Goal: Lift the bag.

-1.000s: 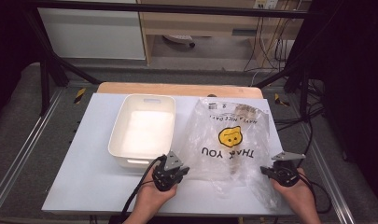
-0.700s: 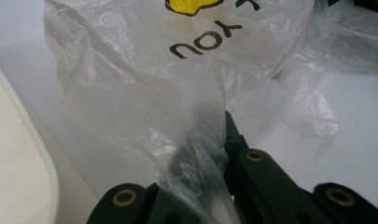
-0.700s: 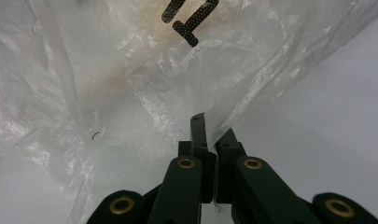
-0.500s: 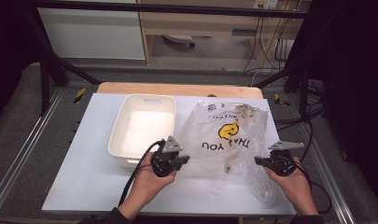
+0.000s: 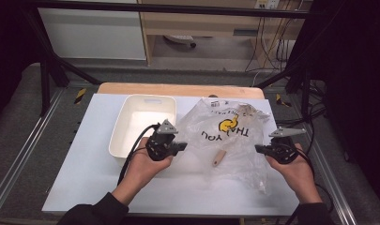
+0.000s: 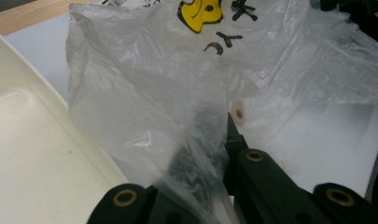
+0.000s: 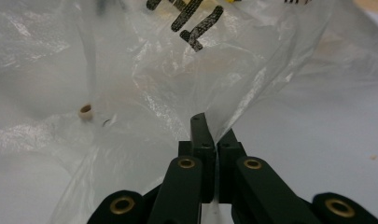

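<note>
Bag (image 5: 225,140) film beside the tray (image 5: 140,126) is limp, slippery; we pinch its near edges, left tongs (image 5: 178,147) and right tongs (image 5: 259,149) clamped on it.

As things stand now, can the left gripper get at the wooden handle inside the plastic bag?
Probably not. The left gripper is shut on the plastic bag edge, and the wooden handle lies enclosed behind the film. The gripper would have to release first.

the high view looks forward and down from above the person's side onto the whole table (image 5: 84,187). each gripper view rides low and very near, looking along its own jaws into the plastic bag (image 6: 144,93), which all three views share; the left gripper view also catches the white tray (image 6: 32,158).
</note>
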{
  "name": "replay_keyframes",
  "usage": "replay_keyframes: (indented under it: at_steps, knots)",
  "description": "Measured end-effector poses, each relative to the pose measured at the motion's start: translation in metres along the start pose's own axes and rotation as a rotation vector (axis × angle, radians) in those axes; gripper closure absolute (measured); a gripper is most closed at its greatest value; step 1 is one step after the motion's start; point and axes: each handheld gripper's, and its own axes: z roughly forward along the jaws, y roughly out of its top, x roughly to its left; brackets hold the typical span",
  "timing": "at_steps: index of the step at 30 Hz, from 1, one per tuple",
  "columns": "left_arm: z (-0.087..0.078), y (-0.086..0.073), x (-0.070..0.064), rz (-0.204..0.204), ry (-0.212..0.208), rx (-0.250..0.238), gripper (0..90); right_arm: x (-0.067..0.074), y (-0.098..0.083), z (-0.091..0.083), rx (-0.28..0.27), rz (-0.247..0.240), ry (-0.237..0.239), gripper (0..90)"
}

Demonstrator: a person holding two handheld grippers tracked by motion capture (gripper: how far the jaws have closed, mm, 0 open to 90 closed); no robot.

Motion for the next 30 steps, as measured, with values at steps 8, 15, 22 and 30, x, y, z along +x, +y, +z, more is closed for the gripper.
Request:
replay_keyframes:
  at_steps: [8,15,22,30]
  knots:
    - [-0.009,0.015,0.009,0.008,0.018,-0.003,90.0,-0.005,0.022,-0.010,-0.015,-0.035,-0.020,90.0]
    - [-0.015,0.028,0.015,0.011,0.018,-0.013,90.0,-0.007,0.034,-0.016,-0.024,-0.054,-0.032,90.0]
    - [-0.022,0.045,0.030,-0.011,0.030,-0.033,90.0,-0.013,0.051,-0.023,-0.038,-0.067,-0.051,90.0]
    - [-0.027,0.062,0.054,-0.050,0.057,-0.061,90.0,-0.020,0.073,-0.025,-0.045,-0.082,-0.059,90.0]
